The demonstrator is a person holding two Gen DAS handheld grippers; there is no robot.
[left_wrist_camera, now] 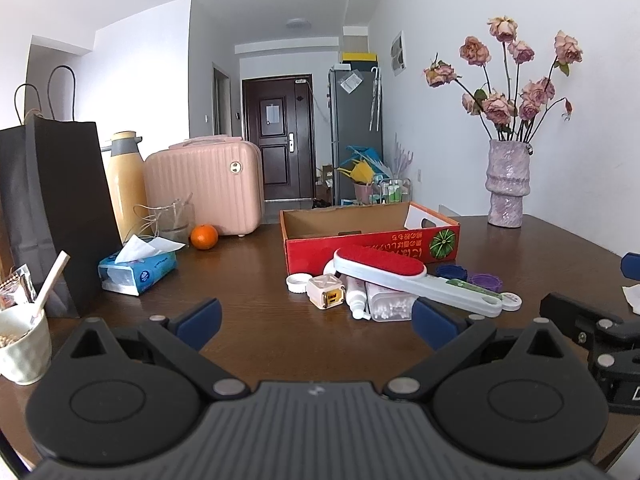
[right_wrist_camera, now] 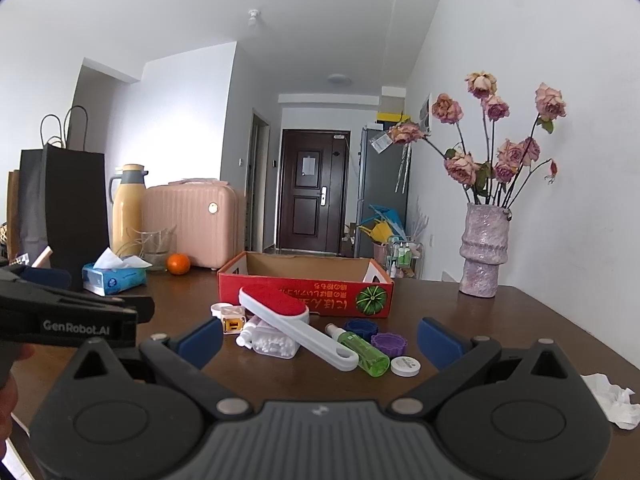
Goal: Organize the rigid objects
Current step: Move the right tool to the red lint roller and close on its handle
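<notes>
On the dark wooden worktop, before a red cardboard box, a white plastic lint brush lies across small bottles. Both hand-held grippers, left hand-held gripper and right hand-held gripper, gape wide, empty.

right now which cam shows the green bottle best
The right wrist view. There the green bottle lies in the open beside the lint brush handle, its body and cap visible. In the left wrist view only a thin green strip shows above the brush handle, which hides most of it.
</notes>
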